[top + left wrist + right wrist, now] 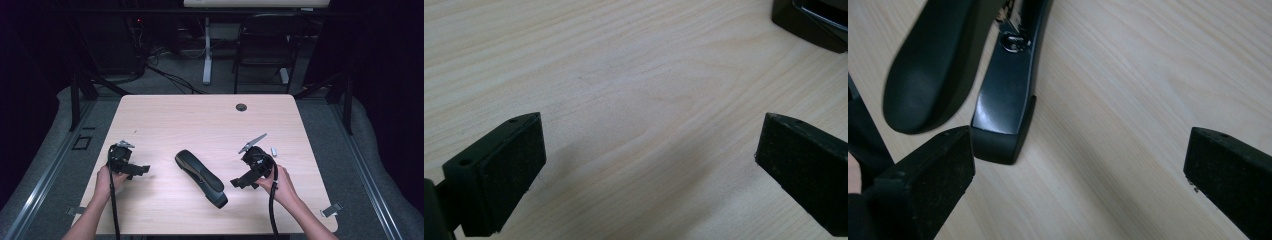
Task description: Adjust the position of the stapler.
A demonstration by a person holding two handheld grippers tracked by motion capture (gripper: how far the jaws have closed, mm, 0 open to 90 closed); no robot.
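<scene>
We see a glossy black stapler [201, 178] at frame centre on a pale wood-grain table [200, 120], flanked by black grippers.

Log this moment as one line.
left gripper open, empty | right gripper open, empty | stapler between them on table

Two black claws [145, 169] [239, 183] with wedge-shaped screw-holed jaws, trailing black cables, grey three-cornered top plates.

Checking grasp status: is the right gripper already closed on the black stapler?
No, the right gripper stands wide open, with the stapler beside one jaw.
</scene>
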